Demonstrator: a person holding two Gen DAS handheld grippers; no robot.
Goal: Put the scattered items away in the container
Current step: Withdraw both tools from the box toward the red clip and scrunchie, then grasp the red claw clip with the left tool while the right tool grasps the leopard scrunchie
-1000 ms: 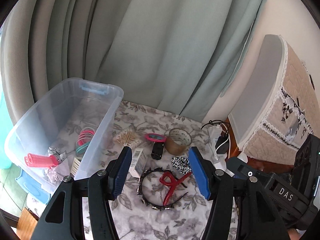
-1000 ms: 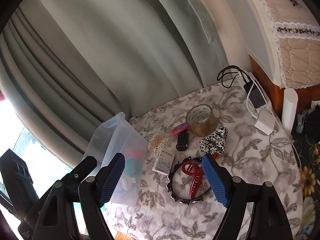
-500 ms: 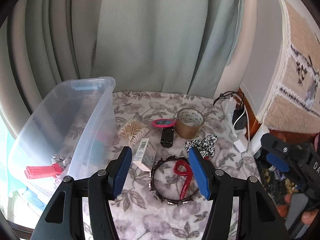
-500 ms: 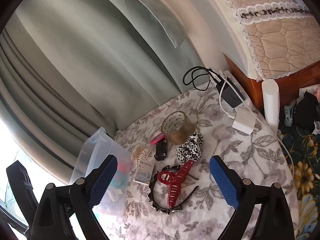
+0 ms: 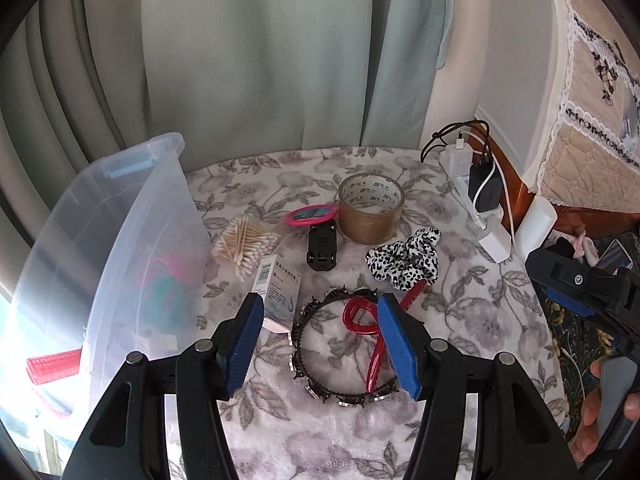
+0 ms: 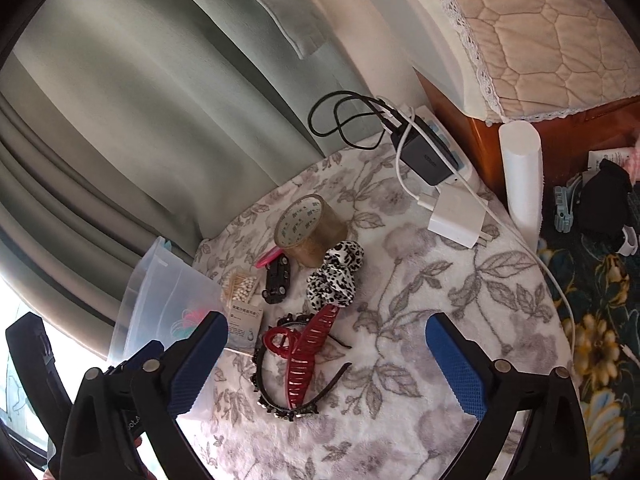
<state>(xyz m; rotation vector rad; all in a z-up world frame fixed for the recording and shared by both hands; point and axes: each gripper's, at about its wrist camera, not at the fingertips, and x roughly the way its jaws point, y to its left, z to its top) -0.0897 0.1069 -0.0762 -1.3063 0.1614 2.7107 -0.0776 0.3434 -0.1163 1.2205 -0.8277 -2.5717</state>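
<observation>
A clear plastic bin [image 5: 120, 208] stands at the left of the flowered table. Beside it lie cotton swabs [image 5: 244, 244], a small white box [image 5: 280, 288], a pink oval item [image 5: 311, 215], a black toy car [image 5: 321, 246], a tape roll [image 5: 370, 208] and a leopard scrunchie [image 5: 404, 258]. A red claw clip [image 6: 308, 344] rests on a black studded headband [image 6: 264, 384]. My left gripper [image 5: 318, 300] hovers open just short of the headband, with nothing between its pads. My right gripper [image 6: 325, 318] hangs above the clip, its jaws opening, nothing held.
The bin holds a red hair roller [image 5: 52, 364] and coloured hair ties [image 5: 164, 276]. A power strip with chargers and cables [image 6: 428, 156] and a white cylinder [image 6: 520, 176] sit at the table's right edge, by wooden furniture under a quilted cover [image 6: 540, 60]. Curtains hang behind.
Both grippers have come down and closer to the headband and clip. The right jaws have spread wider. The left view has rolled level; its jaws keep the same gap.
</observation>
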